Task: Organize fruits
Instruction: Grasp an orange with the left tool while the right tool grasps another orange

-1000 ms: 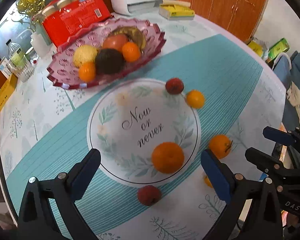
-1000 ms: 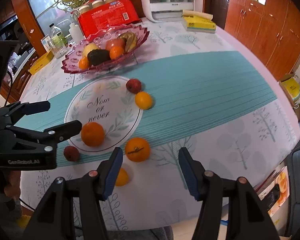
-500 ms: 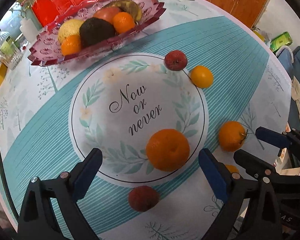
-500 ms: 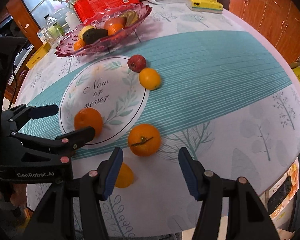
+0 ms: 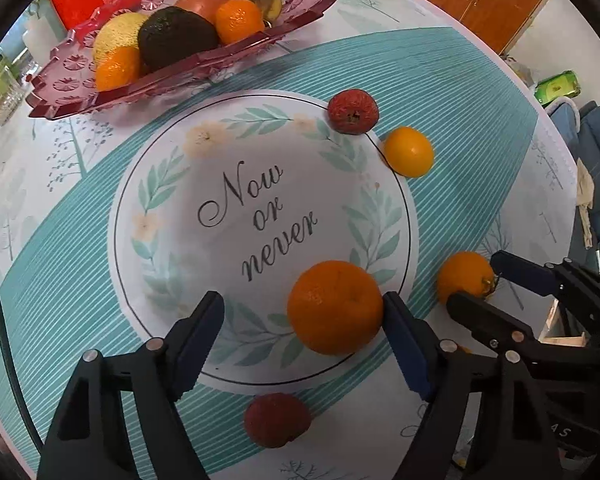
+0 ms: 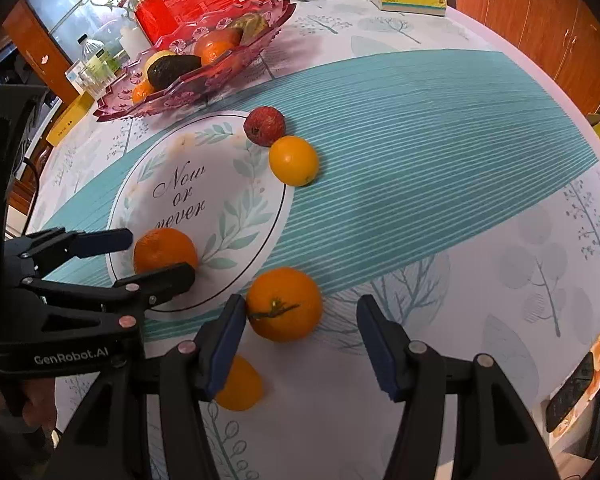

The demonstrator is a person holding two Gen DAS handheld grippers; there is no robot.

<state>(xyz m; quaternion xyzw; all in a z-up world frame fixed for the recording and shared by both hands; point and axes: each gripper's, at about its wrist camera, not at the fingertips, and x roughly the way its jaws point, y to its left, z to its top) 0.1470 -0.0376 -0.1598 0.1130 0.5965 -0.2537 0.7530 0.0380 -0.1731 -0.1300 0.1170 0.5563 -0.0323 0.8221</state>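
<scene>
While loose fruit lies all over the tabletop [image 5: 480,92], I am at the picking-up step with both hands. My left gripper [image 5: 302,336] has its fingers around the big orange [image 5: 334,306] on the near edge of the round "Now or never" print [image 5: 260,216]. The right finger looks to be touching its side, and the left finger is well apart from it. These fingers have just been closing, and they are part open now with nothing squeezed yet.

My right gripper [image 6: 300,338] has its fingers half open around the orange with the stalk [image 6: 284,304], which sits by the left finger. It is not held yet.

Next, I think each pair of fingers must close gently on its orange. Round fruit can roll away. Then both go up to the pink fruit tray [image 5: 80,96], far and left.

Compared with a second ago, both grippers are lower and nearer the fruit, so the oranges look much bigger. The left fingers are narrower than before. The right fingers have the same gap. No fruit has moved.
</scene>
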